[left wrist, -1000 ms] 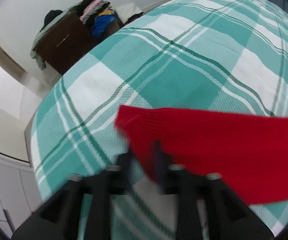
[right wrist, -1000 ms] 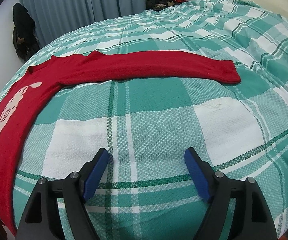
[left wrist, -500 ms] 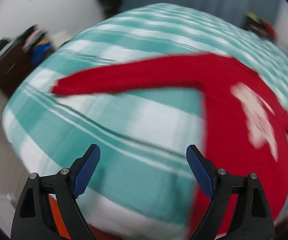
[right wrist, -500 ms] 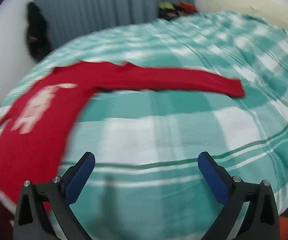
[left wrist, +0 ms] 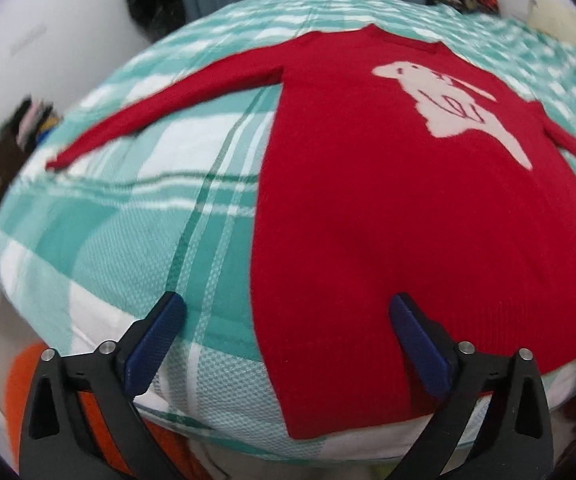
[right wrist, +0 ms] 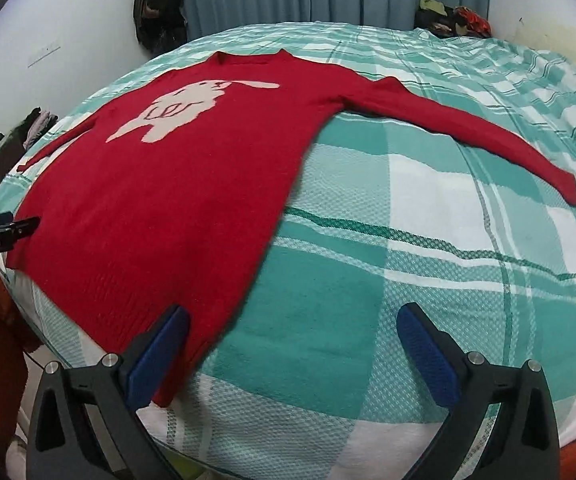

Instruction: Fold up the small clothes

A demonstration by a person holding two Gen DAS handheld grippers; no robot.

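Red sweater [left wrist: 388,208] lies flat on the checked bedspread [right wrist: 408,240], collar far, hem near, sleeves out sideways. Left gripper [left wrist: 283,340] is opening, its jaws straddling the hem's left corner without pinching it. Right gripper [right wrist: 292,350] hangs spread and empty at the right corner. Each hand has its own corner.

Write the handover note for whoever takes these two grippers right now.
Left gripper: jaws opening, holding nothing, above the sweater's hem corner.
Right gripper: open, empty, over the hem's other corner.
Sweater: spread flat and face up on the checked bedspread, both sleeves stretched out to the sides, collar at the far end.
Done: laid out and smoothed.
Left: every fold. Probably sleeves in first, then the body folded up.
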